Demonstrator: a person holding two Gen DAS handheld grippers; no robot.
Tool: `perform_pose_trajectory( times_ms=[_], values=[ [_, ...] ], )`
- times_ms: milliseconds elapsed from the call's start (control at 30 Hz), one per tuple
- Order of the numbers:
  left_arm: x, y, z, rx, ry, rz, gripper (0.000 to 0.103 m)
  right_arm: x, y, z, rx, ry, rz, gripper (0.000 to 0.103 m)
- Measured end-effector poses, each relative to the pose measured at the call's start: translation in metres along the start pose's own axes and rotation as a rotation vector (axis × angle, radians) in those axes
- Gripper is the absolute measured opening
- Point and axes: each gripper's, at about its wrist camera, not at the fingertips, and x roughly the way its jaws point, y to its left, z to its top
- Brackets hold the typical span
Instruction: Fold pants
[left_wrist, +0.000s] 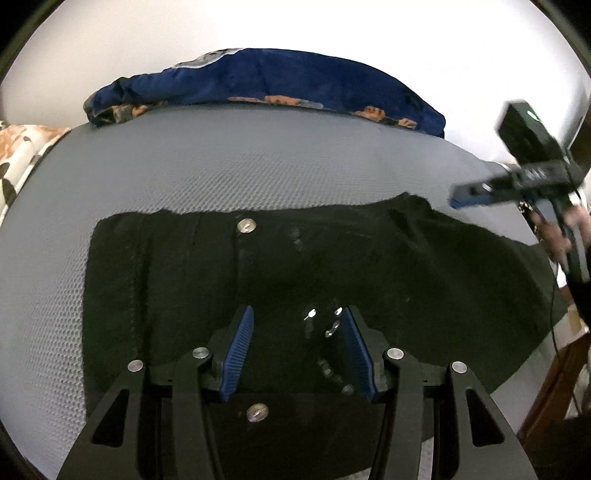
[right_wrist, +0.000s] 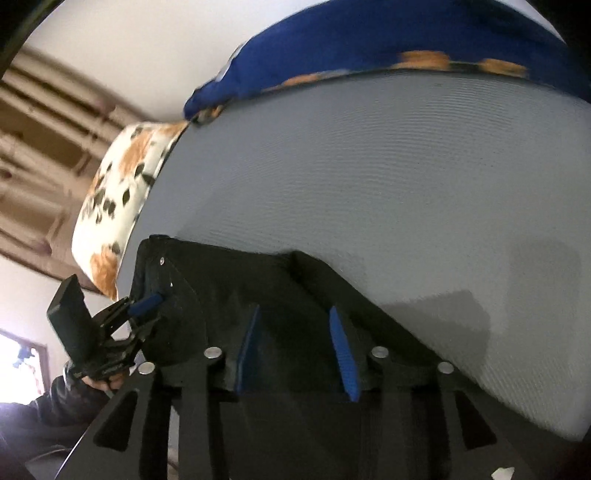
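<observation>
Pants flat, both grippers empty

Pants lie spread on grey mattress, waistband button toward 12 o'clock, ready for folding. Left gripper hovers above fly, jaws spread. Right gripper at 3 o'clock edge, jaws spread, probably lining up a grab.

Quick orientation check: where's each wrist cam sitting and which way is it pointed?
Left wrist: low over the near edge of the black pants, facing across the grey bed surface to the blue blanket; own left gripper open, right gripper and the hand holding it at right.
Right wrist: off the pants' right end, tilted, facing the floral pillow; own right gripper open, left gripper and hand at left.
Shared: pants, bed surface, blanket, pillow, each other's gripper.
</observation>
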Motion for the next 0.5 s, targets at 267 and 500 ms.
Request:
perform_pose_trajectory(
  times_ms=[267,500],
  values=[
    [-0.001,0.019,-0.01,-0.045,-0.007,-0.071,0.052,0.061,-0.001,0.022,0.012,0.187,0.118,0.039],
    [0.0,0.016,-0.016,0.007,-0.028,-0.06,0.052,0.043,0.004,0.028,-0.002,0.112,0.165,0.01]
  ],
)
